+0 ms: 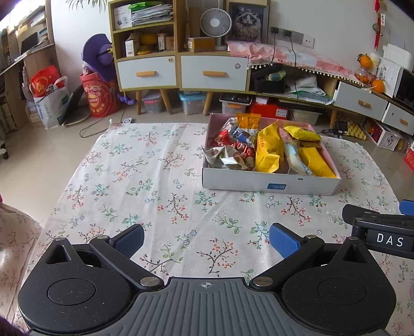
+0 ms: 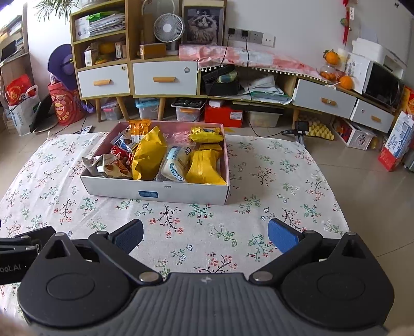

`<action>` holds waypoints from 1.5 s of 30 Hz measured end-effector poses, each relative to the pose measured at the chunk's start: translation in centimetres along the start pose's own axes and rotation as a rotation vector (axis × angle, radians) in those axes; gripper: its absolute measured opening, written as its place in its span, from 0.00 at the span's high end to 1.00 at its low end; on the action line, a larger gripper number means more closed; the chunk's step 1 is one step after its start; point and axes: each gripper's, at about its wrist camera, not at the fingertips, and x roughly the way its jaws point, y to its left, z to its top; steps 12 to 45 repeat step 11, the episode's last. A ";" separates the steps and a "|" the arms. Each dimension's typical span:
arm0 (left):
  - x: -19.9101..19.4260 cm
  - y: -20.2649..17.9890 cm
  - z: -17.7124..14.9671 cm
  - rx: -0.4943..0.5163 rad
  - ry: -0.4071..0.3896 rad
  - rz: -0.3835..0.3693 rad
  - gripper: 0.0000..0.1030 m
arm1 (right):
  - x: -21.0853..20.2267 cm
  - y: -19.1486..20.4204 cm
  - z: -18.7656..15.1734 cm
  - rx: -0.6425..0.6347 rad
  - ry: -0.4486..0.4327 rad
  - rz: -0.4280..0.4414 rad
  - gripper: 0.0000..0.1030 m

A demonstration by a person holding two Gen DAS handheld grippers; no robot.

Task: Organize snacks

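A shallow white box [image 1: 269, 183] [image 2: 160, 192] with a pink inside stands on the floral tablecloth [image 1: 155, 186] [image 2: 271, 181], filled with snack packets. Yellow bags [image 1: 267, 148] [image 2: 150, 155], a white and blue packet [image 2: 176, 162] and red and white wrappers [image 1: 233, 152] [image 2: 113, 165] lie inside it. My left gripper [image 1: 207, 239] is open over bare cloth, near and left of the box, holding nothing. My right gripper [image 2: 205, 236] is open too, empty, in front of the box. The other gripper's black body [image 1: 383, 230] shows at the right edge of the left wrist view.
Beyond the table stand wooden cabinets with white drawers [image 1: 181, 71] [image 2: 137, 77], a small fan [image 1: 216, 22] [image 2: 169, 27], storage bins [image 2: 189, 111] on the floor and red bags [image 1: 101, 95]. Cables [image 2: 258, 129] run across the tiled floor. Oranges [image 2: 345, 81] sit on the right cabinet.
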 end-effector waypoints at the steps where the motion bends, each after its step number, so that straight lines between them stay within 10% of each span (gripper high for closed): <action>1: 0.0 0.0 0.0 0.000 0.000 -0.002 0.00 | 0.0 0.0 0.0 -0.001 0.001 0.000 0.00; 45: 0.3 -0.1 0.0 -0.013 0.026 -0.016 0.00 | 0.1 -0.1 0.0 0.003 0.011 0.010 0.00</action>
